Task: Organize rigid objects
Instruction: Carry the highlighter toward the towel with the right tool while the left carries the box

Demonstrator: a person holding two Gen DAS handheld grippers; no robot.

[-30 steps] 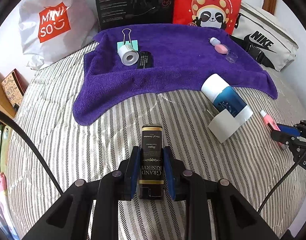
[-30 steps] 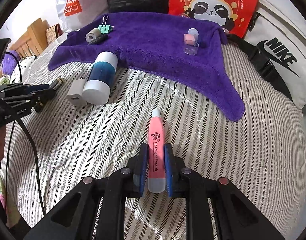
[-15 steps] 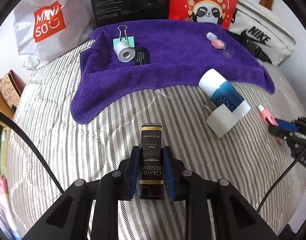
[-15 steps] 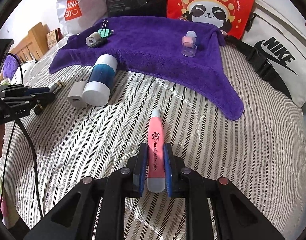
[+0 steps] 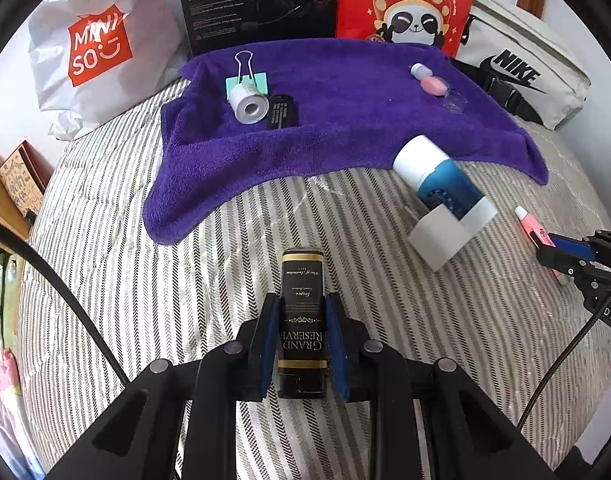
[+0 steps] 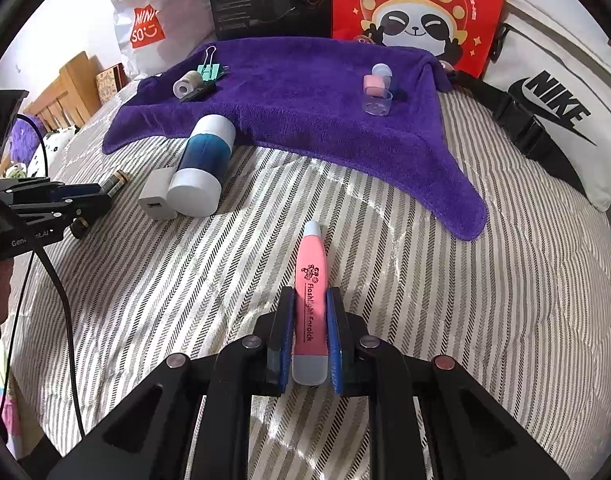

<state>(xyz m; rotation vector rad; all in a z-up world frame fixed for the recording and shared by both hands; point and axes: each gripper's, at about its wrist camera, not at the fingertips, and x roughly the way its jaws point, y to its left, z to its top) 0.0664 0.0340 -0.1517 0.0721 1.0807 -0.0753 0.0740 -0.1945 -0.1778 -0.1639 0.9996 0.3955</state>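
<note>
Both tools are loaded. The left hand-held gripper (image 5: pixel 301 340) is clamped on the black bottle (image 5: pixel 302 320); the pads press its two long sides. The right hand-held gripper (image 6: pixel 310 340) is clamped on the pink flashlight earpick (image 6: pixel 311 300), gripped at its lower half.

Landmark: the purple towel (image 5: pixel 345 120), spread on the striped bed (image 5: pixel 105 280).

- Black bottle: on the near side of the towel, close to its front-left corner. Its long axis runs straight out along the gripper fingers and points toward the towel.
- Pink earpick: near side of the towel, off its front-right corner. Its long axis also points toward the towel, tip forward.
- Left hand is nearer the towel's left half; right hand is nearer its right half.

Contents of the towel:
- Left group: white tape roll (image 5: pixel 249 103), teal binder clip (image 5: pixel 247 76), small black item (image 5: pixel 281 111), close together.
- Right group: pink-and-lilac piece (image 6: pixel 378 80) and a clear cap (image 6: pixel 378 104), just beside each other.

Off the towel, at its front edge: blue-and-white cylinder (image 5: pixel 441 178) lying on its side, with a white charger block (image 5: pixel 437 240) touching it.

Assessment: the towel appears to be the collection area. The next move likely carries each held item forward along its own axis.
</note>
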